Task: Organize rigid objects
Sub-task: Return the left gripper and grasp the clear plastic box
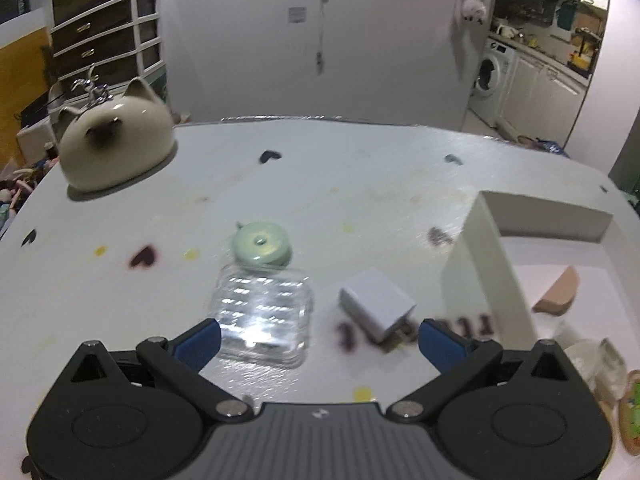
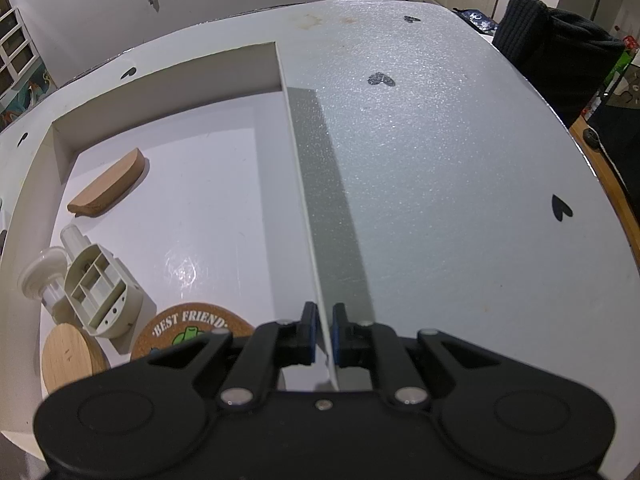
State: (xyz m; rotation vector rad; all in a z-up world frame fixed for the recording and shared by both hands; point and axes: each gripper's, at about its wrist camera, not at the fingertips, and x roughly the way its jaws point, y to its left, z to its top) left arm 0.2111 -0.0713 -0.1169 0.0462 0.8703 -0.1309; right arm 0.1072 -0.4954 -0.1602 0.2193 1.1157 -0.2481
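My left gripper (image 1: 319, 340) is open and empty, low over the table. A clear glass bottle (image 1: 265, 314) with a pale green round cap (image 1: 261, 245) lies just ahead between the fingers, nearer the left one. A small white cube (image 1: 376, 305) sits ahead to the right. My right gripper (image 2: 324, 332) is shut on the right wall of the white box (image 2: 304, 184). Inside the box lie a wooden wedge (image 2: 109, 188), a beige plastic part (image 2: 98, 288), a round wooden disc (image 2: 72, 360) and a "BEST FRIEND" cork coaster (image 2: 188, 330).
A cream cat-shaped ceramic pot (image 1: 118, 140) stands at the table's far left. The white box's near wall (image 1: 496, 264) rises right of the cube. The table (image 2: 460, 200) carries heart-shaped marks. A dark chair back (image 2: 560, 52) stands beyond the right edge.
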